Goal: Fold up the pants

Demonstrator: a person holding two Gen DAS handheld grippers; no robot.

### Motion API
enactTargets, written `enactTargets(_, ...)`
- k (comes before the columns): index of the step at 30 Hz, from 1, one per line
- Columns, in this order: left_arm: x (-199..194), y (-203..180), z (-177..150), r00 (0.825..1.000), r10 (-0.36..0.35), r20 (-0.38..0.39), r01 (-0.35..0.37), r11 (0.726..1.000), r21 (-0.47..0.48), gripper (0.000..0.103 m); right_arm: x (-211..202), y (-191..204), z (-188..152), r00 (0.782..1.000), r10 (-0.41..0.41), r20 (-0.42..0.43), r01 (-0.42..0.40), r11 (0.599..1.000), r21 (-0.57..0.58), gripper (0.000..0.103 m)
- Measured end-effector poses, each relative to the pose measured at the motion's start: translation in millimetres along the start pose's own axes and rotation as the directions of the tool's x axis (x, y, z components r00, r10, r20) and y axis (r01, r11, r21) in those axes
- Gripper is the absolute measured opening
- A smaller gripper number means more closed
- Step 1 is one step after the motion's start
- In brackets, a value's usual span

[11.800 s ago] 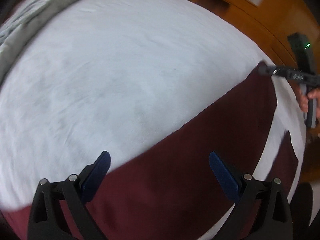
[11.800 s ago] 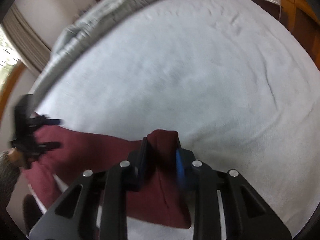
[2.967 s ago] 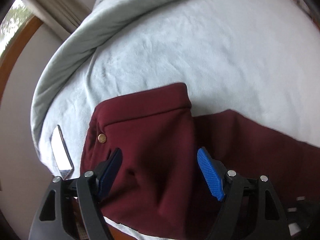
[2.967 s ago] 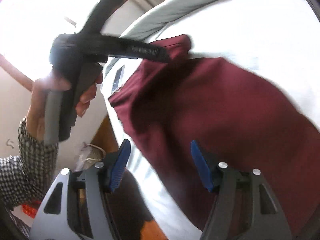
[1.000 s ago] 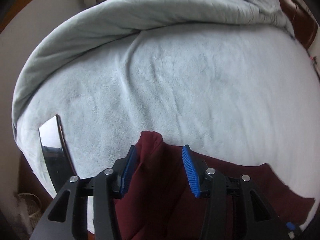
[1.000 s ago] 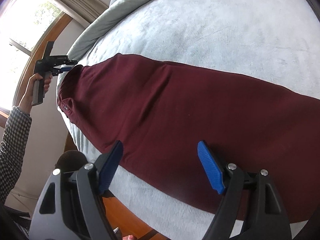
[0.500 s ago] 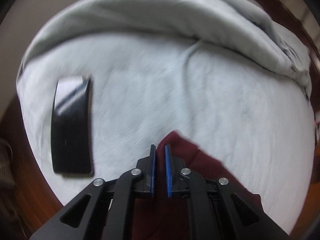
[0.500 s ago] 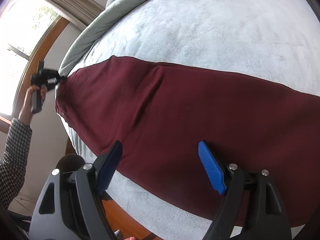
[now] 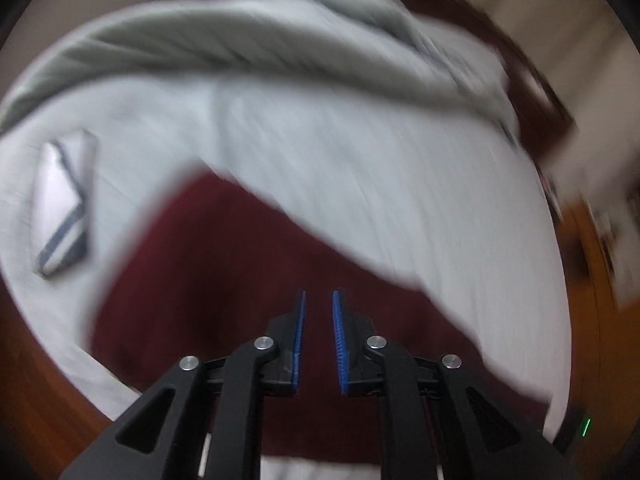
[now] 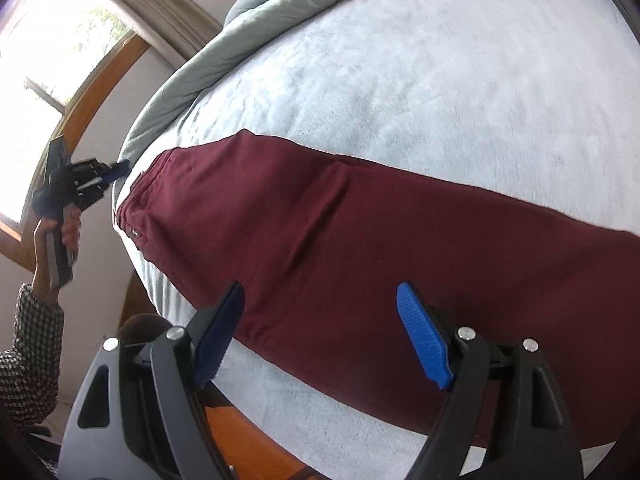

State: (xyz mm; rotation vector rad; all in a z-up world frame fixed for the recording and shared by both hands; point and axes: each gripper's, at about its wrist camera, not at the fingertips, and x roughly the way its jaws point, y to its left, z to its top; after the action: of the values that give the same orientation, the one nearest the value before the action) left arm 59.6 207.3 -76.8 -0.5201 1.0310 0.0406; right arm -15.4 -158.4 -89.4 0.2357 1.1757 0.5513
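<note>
Across the pale bed the maroon pants lie stretched out long and flat, waistband end toward the window side, the legs running off past the right edge of the right wrist view. They look narrow for a pair — one leg seems to lie on top of the other, so my guess is that the lengthwise fold is done and the cloth smoothed. What is left, as far as I can judge, is the crosswise folding: bringing the hems up toward the waist, maybe twice. The right gripper hovers over the near edge of the pants around mid-length, its blue pads spread wide with nothing between them. The left gripper is off beyond the waistband end, apart from the cloth in the right wrist view; its own view is badly smeared, but the pads stand close together with a narrow gap, and I see no fabric pinched in that gap — the pants show as a dark red sheet below and beyond it. A rumpled grey duvet is heaped along the far side of the bed, and a small flat object lies on the cover near the waist end; too blurred to name.
</note>
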Motion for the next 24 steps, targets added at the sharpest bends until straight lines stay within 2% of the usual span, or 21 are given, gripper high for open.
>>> enactTargets(2,26,-7,-30,0.996,0.025,-0.084,-0.019,0.997,0.071,0.016,2,-2,-3,1.0,-0.017,-0.012,0.017,1.0,-0.002,0.079)
enactTargets(4,56,3,-53,0.984,0.084,-0.16,-0.072,0.994,0.084,0.016,7,-9,-7,0.999,-0.041,-0.033,0.041,0.999,0.025,0.079)
enactTargets(5,61,11,-56,0.986,0.084,-0.142,-0.073,0.994,0.083,0.01,13,-15,-10,0.997,-0.054,-0.053,0.057,0.998,0.04,0.079)
enactTargets(6,61,16,-59,0.99,0.072,-0.122,-0.064,0.996,0.068,0.008,17,-18,-13,0.995,-0.065,-0.07,0.069,0.996,0.049,0.079)
enactTargets(8,53,18,-54,0.99,0.057,-0.131,-0.053,0.998,0.033,0.008,20,-23,-17,0.995,-0.065,-0.07,0.069,0.996,0.058,0.079)
enactTargets(10,38,4,-52,0.99,0.089,-0.109,-0.082,0.995,0.061,0.015,14,-22,-15,0.996,-0.057,-0.063,0.061,0.996,0.063,0.079)
enactTargets(12,25,-26,-58,0.993,0.098,-0.069,-0.088,0.988,0.13,0.03,2,-24,-13,0.998,-0.047,-0.039,0.05,0.996,0.079,0.079)
enactTargets(14,17,-58,-64,0.997,0.05,-0.059,-0.037,0.981,0.19,0.045,-19,-32,-12,0.999,-0.049,-0.003,0.049,0.994,0.102,0.079)
enactTargets(15,16,-74,-70,0.998,0.021,-0.061,-0.007,0.976,0.216,0.049,-29,-37,-13,0.998,-0.066,0.01,0.065,0.992,0.113,0.079)
enactTargets(19,30,-145,-103,0.987,-0.082,-0.138,0.122,0.941,0.316,0.051,-82,-78,-30,0.986,-0.161,0.049,0.148,0.966,0.212,0.08)
enactTargets(23,60,-194,-135,0.969,-0.118,-0.219,0.195,0.908,0.372,0.051,-129,-124,-61,0.973,-0.22,0.066,0.188,0.927,0.324,0.08)
enactTargets(24,67,-202,-139,0.966,-0.12,-0.231,0.203,0.902,0.38,0.058,-141,-137,-72,0.968,-0.241,0.068,0.202,0.912,0.358,0.08)
